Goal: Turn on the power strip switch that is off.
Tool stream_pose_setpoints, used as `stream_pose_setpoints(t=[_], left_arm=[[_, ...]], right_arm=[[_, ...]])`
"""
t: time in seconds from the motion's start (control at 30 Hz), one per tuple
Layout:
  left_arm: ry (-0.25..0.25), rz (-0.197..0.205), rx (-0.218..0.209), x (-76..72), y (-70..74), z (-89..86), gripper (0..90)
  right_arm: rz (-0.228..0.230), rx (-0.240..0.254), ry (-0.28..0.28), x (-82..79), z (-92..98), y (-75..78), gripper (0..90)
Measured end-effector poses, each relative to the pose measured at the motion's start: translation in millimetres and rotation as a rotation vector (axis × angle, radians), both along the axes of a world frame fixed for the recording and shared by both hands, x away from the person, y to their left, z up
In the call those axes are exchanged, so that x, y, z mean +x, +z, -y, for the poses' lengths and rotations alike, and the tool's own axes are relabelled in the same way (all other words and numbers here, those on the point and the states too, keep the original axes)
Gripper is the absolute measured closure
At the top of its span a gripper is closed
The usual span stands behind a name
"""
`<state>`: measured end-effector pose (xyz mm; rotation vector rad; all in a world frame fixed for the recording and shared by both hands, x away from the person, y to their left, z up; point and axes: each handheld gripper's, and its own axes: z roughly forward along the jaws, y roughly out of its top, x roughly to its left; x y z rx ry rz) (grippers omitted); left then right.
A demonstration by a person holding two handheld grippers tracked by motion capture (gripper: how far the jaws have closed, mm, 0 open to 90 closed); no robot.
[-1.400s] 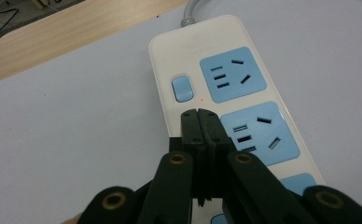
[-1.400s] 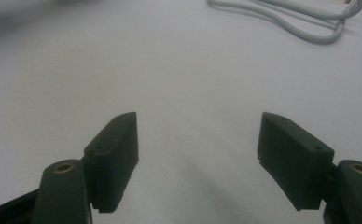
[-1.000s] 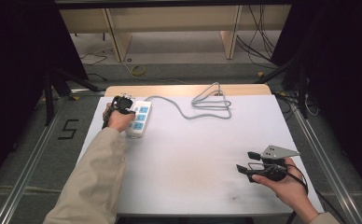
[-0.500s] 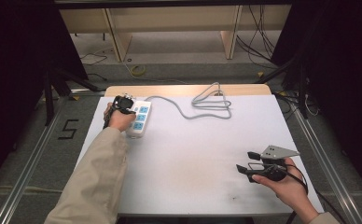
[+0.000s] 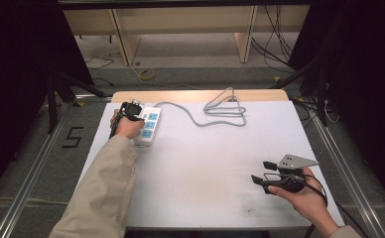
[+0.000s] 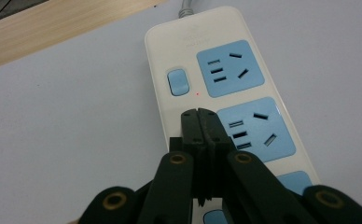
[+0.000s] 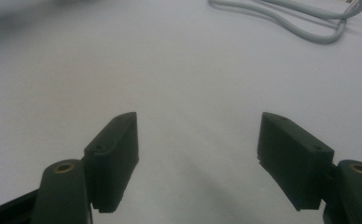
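A white power strip is lying near the far left corner of the tabletop, its length running approx. from far edge to near edge. In the left gripper view, blue sockets and a small blue switch are being shown on the strip, w/ a tiny red dot just beside the switch. A grey cable is leaving the strip's far end and is being looped near the far edge, around the middle of it.

The left gripper is being held over the strip's left side, at its middle. Its jaws are being pressed fully together, tip to tip, w/ nothing between them. The tips are sitting just at the strip's top, near the second socket; whether the plastic is being touched cannot be told. The left hand is being kept just beside the strip.

The right gripper is being held by the right hand near the near right corner, well apart from the strip. Its jaws are being kept wide apart and nothing is being gripped; bare white tabletop is being seen between them in the right gripper view, w/ the cable loop far off.
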<state>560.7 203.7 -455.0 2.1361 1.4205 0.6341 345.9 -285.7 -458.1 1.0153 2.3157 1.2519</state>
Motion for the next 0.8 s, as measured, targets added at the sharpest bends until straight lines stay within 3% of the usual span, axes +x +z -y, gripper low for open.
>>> stream_pose_setpoints(t=[0.43, 0.8], left_arm=[[0.006, -0.019, 0.018, 0.8, 0.2, 1.9, 90.0], [0.010, -0.001, 0.006, -0.7, -1.0, 1.1, 90.0]], right_arm=[[0.002, -0.001, 0.002, 0.0, -0.4, 0.2, 29.7], [0.004, -0.004, 0.002, -0.3, 0.0, 1.0, 29.7]])
